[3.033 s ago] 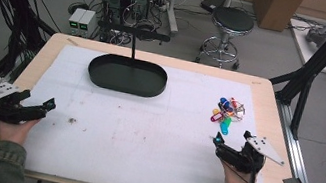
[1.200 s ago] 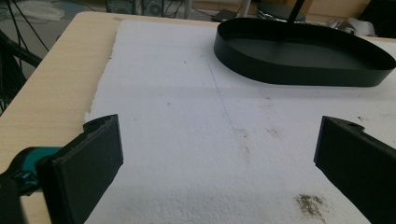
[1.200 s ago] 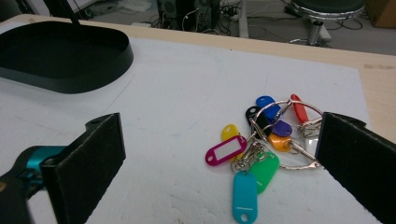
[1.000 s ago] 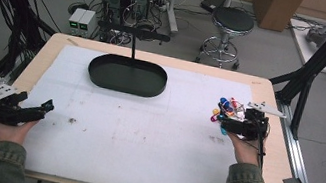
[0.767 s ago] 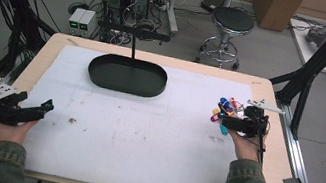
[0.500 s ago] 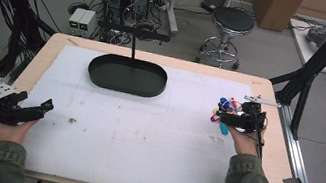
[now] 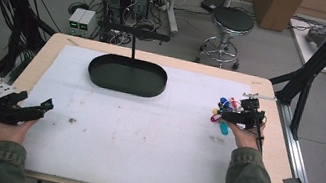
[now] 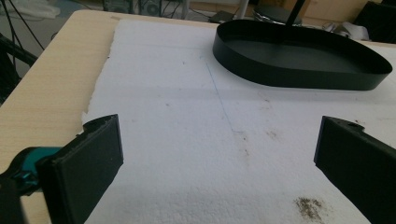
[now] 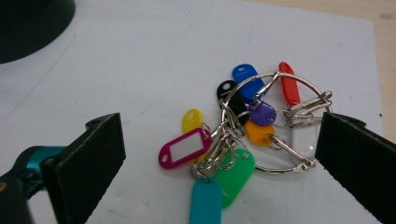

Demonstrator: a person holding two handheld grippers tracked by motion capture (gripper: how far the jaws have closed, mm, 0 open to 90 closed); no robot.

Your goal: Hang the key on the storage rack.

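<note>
Since the earlier frames, your right gripper (image 7: 229, 114) has advanced to the bunch of key tags (image 9: 238, 140), jaws spread wide, grasping nothing. That bunch lies at 3 o'clock on the white mat (image 7: 143, 134). Your left gripper (image 7: 26, 109) rests at 8 o'clock, released.

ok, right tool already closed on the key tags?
No: in the right gripper view the right tool stands wide open, its jaws either side of the bunch of key tags lying on the white mat.
</note>
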